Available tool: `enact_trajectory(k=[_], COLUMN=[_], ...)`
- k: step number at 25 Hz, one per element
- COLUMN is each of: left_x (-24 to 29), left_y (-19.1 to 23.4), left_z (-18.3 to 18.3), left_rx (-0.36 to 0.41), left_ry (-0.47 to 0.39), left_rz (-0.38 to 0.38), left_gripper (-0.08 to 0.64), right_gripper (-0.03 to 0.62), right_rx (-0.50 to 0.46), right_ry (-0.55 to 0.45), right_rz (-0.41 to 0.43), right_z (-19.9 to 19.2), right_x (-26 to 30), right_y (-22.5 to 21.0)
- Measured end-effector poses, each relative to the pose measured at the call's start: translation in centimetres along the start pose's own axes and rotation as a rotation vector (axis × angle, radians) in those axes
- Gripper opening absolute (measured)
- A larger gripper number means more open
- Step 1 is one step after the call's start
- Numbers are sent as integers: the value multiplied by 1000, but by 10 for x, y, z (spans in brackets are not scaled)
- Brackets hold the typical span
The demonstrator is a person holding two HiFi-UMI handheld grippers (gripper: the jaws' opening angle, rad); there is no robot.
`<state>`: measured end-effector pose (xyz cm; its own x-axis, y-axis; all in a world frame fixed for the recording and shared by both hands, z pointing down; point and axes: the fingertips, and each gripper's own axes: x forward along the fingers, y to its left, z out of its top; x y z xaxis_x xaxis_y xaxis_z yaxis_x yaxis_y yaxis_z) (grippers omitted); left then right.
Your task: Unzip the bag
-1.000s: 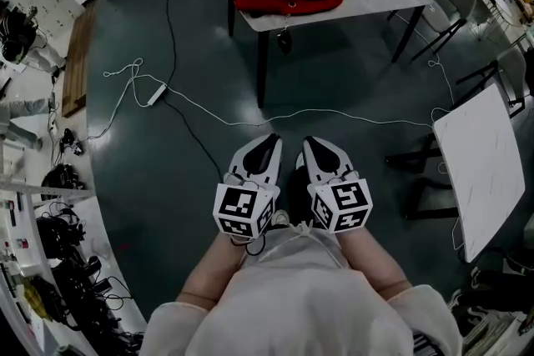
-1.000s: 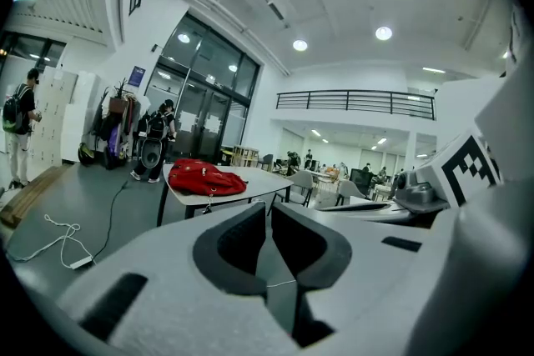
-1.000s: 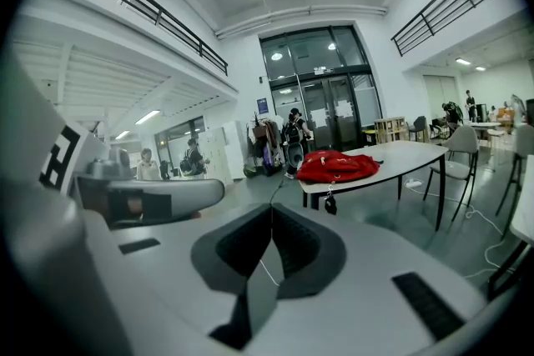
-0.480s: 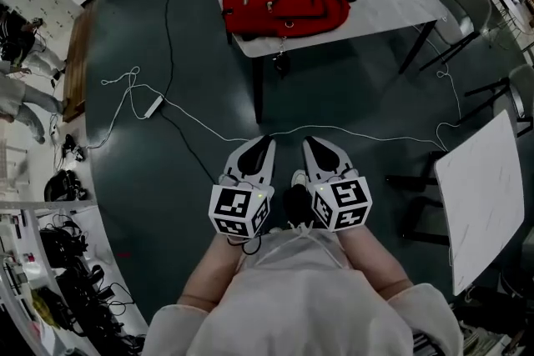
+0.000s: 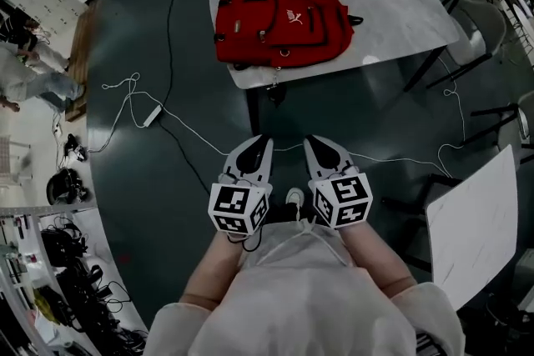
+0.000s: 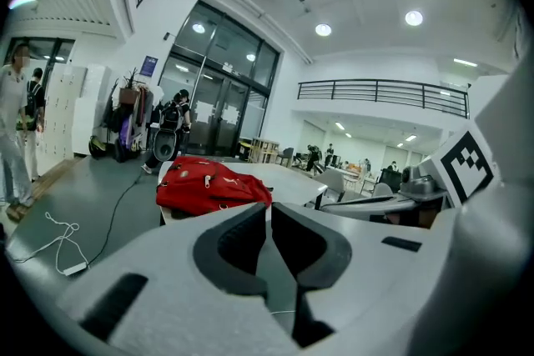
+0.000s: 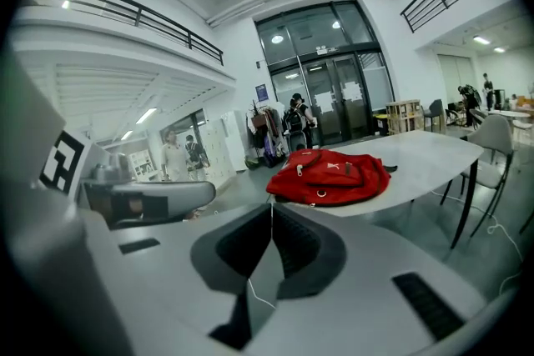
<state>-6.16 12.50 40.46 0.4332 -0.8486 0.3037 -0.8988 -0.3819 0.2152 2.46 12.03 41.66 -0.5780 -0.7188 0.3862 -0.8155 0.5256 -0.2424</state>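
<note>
With left claw (image 5: 259,141) and right claw (image 5: 314,142) closed empty, the thin white floor cable (image 5: 392,160) could trip you short of the red fabric backpack (image 5: 279,19).

**Bag on the counter at 12 o'clock**

The bag (image 5: 279,19) lies on the left end of the counter (image 5: 392,0), well ahead of the person. The left gripper (image 5: 260,141) and right gripper (image 5: 313,142) sit side by side close to the body. A cable (image 5: 179,108) trails across the floor at 10 o'clock. A second counter (image 5: 467,221) stands at 3 o'clock.
</note>
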Motion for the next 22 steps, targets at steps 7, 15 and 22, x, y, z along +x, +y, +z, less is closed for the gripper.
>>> enact_trajectory(k=[7, 15, 22], left_x=[52, 130, 187], left_y=[25, 76, 123], left_z=[5, 37, 39], left_rx=[-15, 2, 1], left_ry=[37, 48, 92], left_rz=[0, -49, -99], left_gripper=[37, 37, 37], right_gripper=[28, 28, 28], right_rx=[20, 47, 89], right_ry=[32, 58, 135], right_rz=[-15, -74, -106], right_z=[13, 42, 47], right_x=[46, 115, 182], right_y=[-38, -79, -103])
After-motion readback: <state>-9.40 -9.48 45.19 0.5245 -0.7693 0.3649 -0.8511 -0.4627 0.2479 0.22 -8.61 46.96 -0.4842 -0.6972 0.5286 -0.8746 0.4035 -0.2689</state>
